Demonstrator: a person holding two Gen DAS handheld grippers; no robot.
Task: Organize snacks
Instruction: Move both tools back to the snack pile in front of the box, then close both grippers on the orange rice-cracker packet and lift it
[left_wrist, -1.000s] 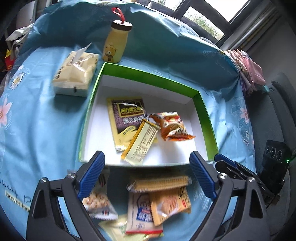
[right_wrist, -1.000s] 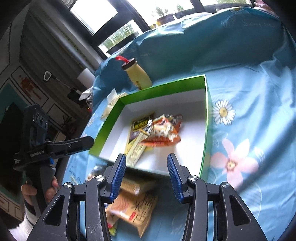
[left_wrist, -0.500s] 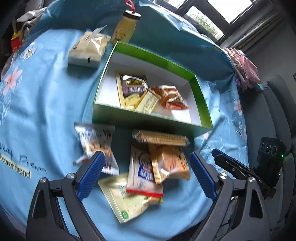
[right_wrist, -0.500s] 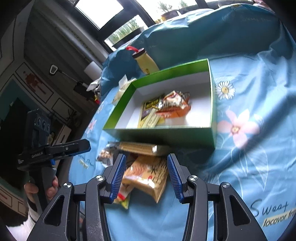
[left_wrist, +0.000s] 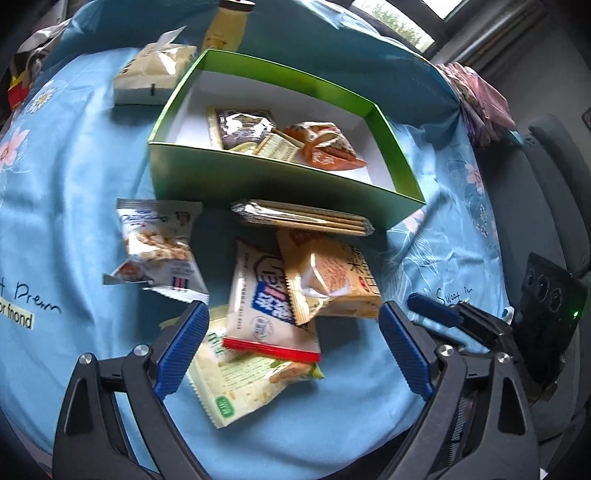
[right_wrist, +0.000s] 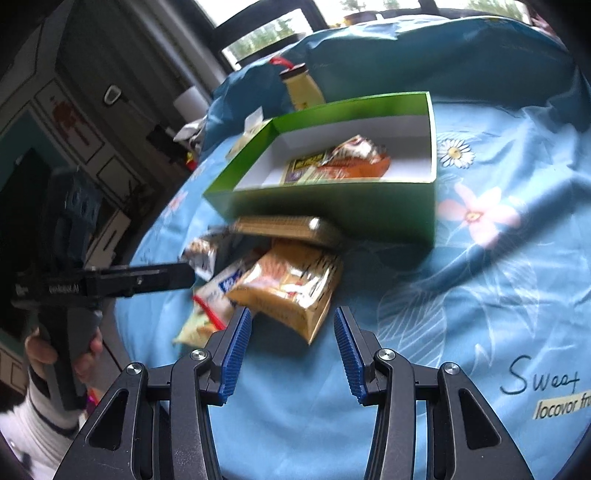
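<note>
A green box (left_wrist: 266, 184) (right_wrist: 332, 206) with a white inside holds three snack packs, among them an orange one (left_wrist: 325, 147). In front of it lie loose packs on the blue cloth: a long cracker pack (left_wrist: 303, 218), an orange pack (left_wrist: 328, 280) (right_wrist: 288, 288), a white and blue pack (left_wrist: 266, 299), a clear nut pack (left_wrist: 159, 247) and a pale green pack (left_wrist: 240, 380). My left gripper (left_wrist: 291, 350) is open above the white and blue pack. My right gripper (right_wrist: 291, 350) is open just short of the orange pack. Both are empty.
A tissue pack (left_wrist: 155, 74) and a yellow bottle (left_wrist: 225, 26) (right_wrist: 301, 88) stand behind the box. The right gripper also shows in the left wrist view (left_wrist: 461, 321), at the table's right edge. Pink cloth (left_wrist: 480, 99) lies far right.
Both grippers have pulled back from over the box and dropped toward the loose packs in front of it. The packs and the box have not moved.
</note>
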